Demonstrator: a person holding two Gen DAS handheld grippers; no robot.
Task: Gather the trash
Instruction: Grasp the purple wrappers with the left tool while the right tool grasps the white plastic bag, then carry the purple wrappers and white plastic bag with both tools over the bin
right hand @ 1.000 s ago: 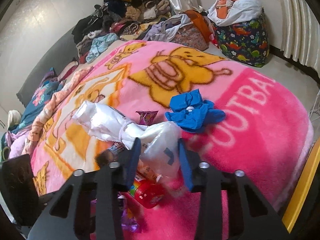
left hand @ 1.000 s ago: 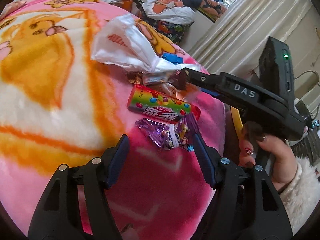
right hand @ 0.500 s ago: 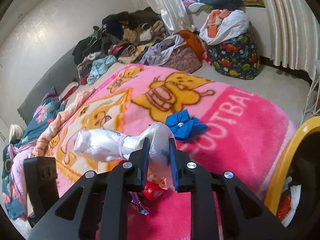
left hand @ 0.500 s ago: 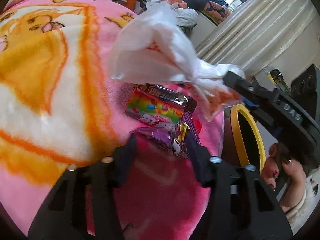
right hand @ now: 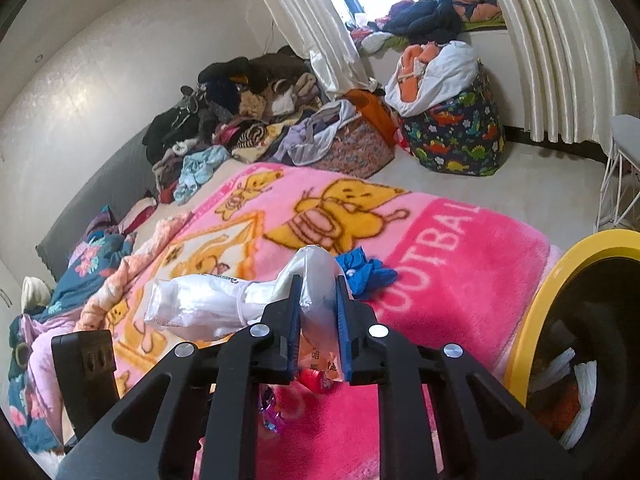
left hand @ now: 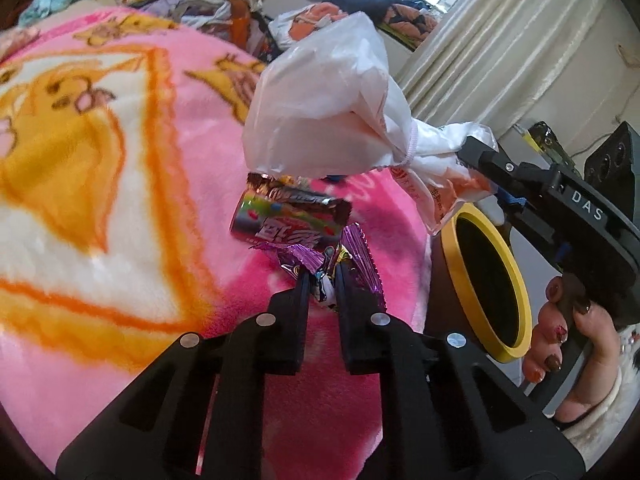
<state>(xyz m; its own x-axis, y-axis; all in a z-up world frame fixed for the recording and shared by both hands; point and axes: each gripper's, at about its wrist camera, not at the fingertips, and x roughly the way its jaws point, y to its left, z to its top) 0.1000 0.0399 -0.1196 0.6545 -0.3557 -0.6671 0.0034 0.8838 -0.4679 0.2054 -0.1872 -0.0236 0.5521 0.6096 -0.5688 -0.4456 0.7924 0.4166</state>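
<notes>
1. Setting: a bed covered by a pink cartoon blanket, with clothes heaped along the far wall and a yellow-rimmed bin standing just beside the bed edge.
2. Left hand-held gripper: its jaws have just been closing and are now clenched on the purple candy wrapper, which touches the blanket. Risk: the pinch takes only a crinkled edge, so the foil may slide out on lifting.
3. Right hand-held gripper: its jaws have just been closing and now grasp the white plastic bag by one end, clear of the blanket. Risk: the loose bulk hangs sideways and may catch the bin rim or pull free.
4. Not yet collected: the candy tube, the dark bar wrapper lying on it, and the blue glove. Risk: a dragged wrapper may nudge the tube off the bed.
</notes>
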